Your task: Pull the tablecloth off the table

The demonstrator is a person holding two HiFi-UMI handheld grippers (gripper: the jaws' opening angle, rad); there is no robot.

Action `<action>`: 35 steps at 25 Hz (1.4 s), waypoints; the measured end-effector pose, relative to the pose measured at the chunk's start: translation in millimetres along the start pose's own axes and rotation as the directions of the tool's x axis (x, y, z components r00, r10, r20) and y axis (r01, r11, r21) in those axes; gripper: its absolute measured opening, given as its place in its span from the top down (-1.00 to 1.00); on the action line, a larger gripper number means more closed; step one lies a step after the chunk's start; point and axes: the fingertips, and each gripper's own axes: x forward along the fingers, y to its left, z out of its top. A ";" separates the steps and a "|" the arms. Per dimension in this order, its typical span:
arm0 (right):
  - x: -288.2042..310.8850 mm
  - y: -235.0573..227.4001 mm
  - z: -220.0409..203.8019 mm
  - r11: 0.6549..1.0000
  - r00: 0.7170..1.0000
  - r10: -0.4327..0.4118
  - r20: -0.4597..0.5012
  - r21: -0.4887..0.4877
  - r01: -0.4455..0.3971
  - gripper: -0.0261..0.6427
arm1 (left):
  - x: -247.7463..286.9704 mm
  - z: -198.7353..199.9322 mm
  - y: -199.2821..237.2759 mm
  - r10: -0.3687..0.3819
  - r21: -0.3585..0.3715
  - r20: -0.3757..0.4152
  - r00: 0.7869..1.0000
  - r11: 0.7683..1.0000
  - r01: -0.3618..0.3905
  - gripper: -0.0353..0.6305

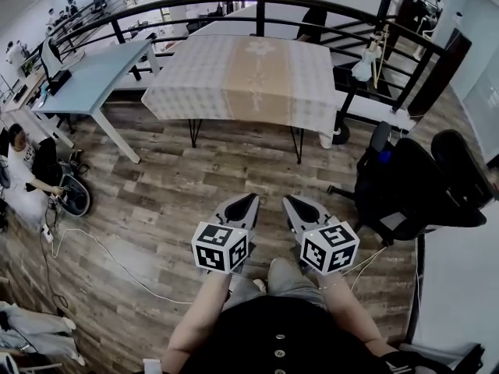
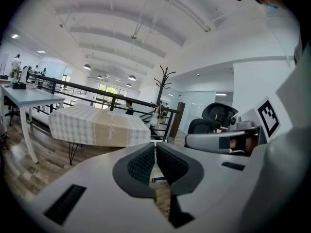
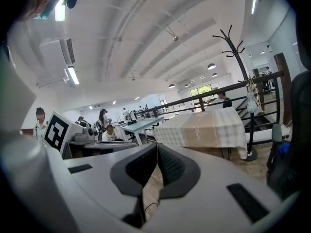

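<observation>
Open floor up to table, office chair right, railing behind table

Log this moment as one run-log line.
phase: pre-grasp | tablecloth: draped, untouched | left hand-held gripper: shut, empty | right hand-held gripper: shut, empty

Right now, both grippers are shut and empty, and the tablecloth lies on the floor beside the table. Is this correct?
Not quite. The tablecloth is not on the floor: it covers the table, as the head view shows. The left gripper and right gripper are indeed shut and empty.
</observation>
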 end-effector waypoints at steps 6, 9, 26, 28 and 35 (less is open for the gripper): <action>24.2 -14.8 2.3 1.000 1.000 0.000 -0.019 0.005 0.000 0.84 | 23.0 4.3 16.6 -0.009 -0.014 -0.009 1.000 1.000 0.009 0.82; 42.5 -31.6 4.6 1.000 1.000 0.006 -0.022 0.004 -0.006 0.84 | 43.9 5.2 28.5 -0.004 -0.017 -0.017 1.000 1.000 0.004 0.82; 181.8 -155.3 77.5 0.992 0.990 0.126 -0.066 -0.018 -0.128 0.84 | 209.5 78.5 112.3 0.073 -0.060 0.000 0.997 0.996 -0.073 0.82; 193.7 -168.8 85.8 0.990 0.988 0.138 -0.066 -0.015 -0.139 0.84 | 225.7 83.0 121.1 0.075 -0.107 0.009 0.997 0.992 -0.074 0.82; 221.3 -189.5 96.6 0.983 0.980 0.182 -0.082 0.014 -0.182 0.84 | 261.8 88.0 134.4 0.080 -0.182 -0.006 0.997 0.980 -0.079 0.82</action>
